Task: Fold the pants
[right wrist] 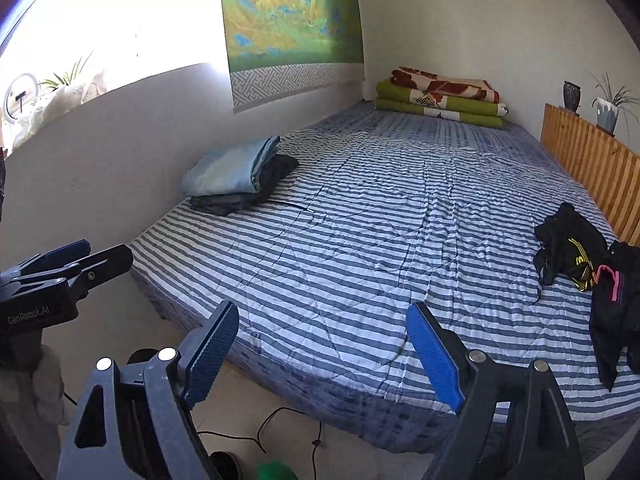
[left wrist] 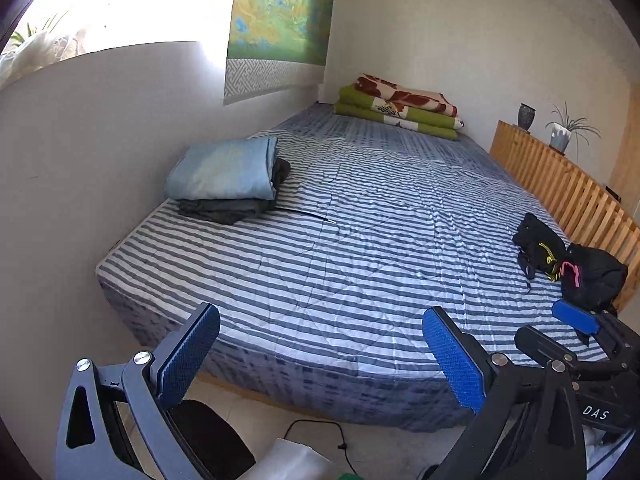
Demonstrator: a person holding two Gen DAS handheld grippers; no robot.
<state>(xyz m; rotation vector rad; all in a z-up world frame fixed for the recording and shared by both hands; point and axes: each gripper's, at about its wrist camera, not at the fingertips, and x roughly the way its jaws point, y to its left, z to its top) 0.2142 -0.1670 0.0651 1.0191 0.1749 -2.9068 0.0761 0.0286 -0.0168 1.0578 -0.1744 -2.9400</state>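
Okay, my left hand-held gripper (left wrist: 320, 344) and right hand-held gripper (right wrist: 322, 344) both hang released, jaws wide, holding nothing, off the near edge of the striped bed (left wrist: 320, 240). Crumpled black pants (right wrist: 572, 248) lie at its right side by the wooden slat rail (right wrist: 592, 160); folded clothes (left wrist: 228, 178) are stacked far left.

We see a home bedroom: a wide blue-and-white striped quilted bed (left wrist: 360, 240), folded green blankets (left wrist: 400, 112), a landscape wall scroll (left wrist: 280, 12).
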